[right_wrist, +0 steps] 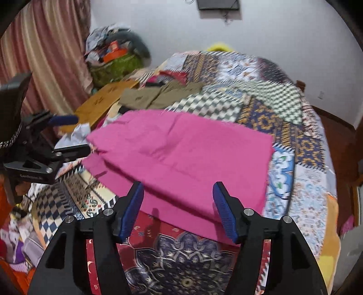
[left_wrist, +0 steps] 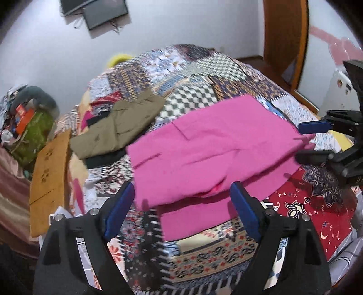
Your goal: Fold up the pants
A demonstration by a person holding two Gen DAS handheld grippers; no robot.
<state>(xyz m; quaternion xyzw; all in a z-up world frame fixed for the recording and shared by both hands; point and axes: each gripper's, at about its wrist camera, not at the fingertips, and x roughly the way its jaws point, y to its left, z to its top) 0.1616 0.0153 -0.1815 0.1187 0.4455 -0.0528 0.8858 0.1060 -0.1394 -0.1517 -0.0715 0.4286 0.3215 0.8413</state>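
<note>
Pink pants [left_wrist: 204,145] lie folded on a bed [left_wrist: 204,256] spread with a patchwork quilt, their near edge doubled over a lower layer that juts toward the camera. The left tongs [left_wrist: 181,215] stand with both blue pads spread wide and nothing between them, poised just short of the pants' near edge. The right tongs [right_wrist: 179,208] are likewise spread and hold nothing, hovering over the pants' near edge from the other side. In the left wrist view the right tongs appear at the far right, partly cut off by the frame, beside the pants' right corner; whether a pad touches the cloth there is hard to tell. In the right wrist view the left tongs show at the left edge, blurred, next to the pants' left corner. Olive pants [left_wrist: 118,127] lie farther back on the left over a dark garment that is mostly hidden. A brown board [left_wrist: 50,179] leans at the bed's left side. Beyond it a heap of clutter [right_wrist: 113,56] sits against the curtain [right_wrist: 45,56], its contents too jumbled to identify. Dark screens [left_wrist: 95,11] on the wall are cut off at the top. Motion blur softens the quilt throughout.
</note>
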